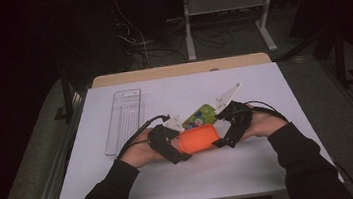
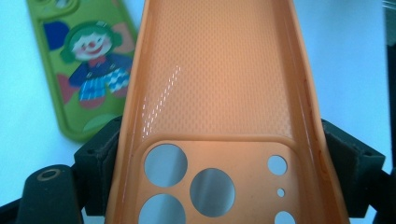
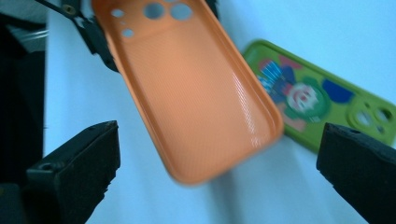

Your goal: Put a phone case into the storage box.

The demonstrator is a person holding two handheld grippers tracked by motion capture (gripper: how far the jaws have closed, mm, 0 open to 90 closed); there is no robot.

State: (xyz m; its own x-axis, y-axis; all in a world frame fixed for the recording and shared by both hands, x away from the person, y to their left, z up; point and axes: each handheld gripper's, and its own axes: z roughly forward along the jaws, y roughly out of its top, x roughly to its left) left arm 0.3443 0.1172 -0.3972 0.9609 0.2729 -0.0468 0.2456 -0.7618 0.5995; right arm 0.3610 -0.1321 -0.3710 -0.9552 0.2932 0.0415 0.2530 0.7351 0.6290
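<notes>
At the far left of the white table [image 1: 124, 186] lies a clear plastic tray [image 1: 124, 119], apart from the hands. Next comes the left gripper [image 1: 178, 152], whose jaws pinch the orange phone case [image 1: 199, 138] by its two long edges at the camera-hole end; in the left gripper view the case [image 2: 219, 93] runs away from the jaws with its hollow inside facing up. Just behind it on the table lies a green phone case [image 1: 200, 115] with a clown picture, lying flat and near the orange one. At the right, the right gripper [image 1: 224, 139] has its jaws spread wide, just beside the free end of the orange case; in the right gripper view that end [image 3: 205, 107] sits between the two jaws without either touching it.
</notes>
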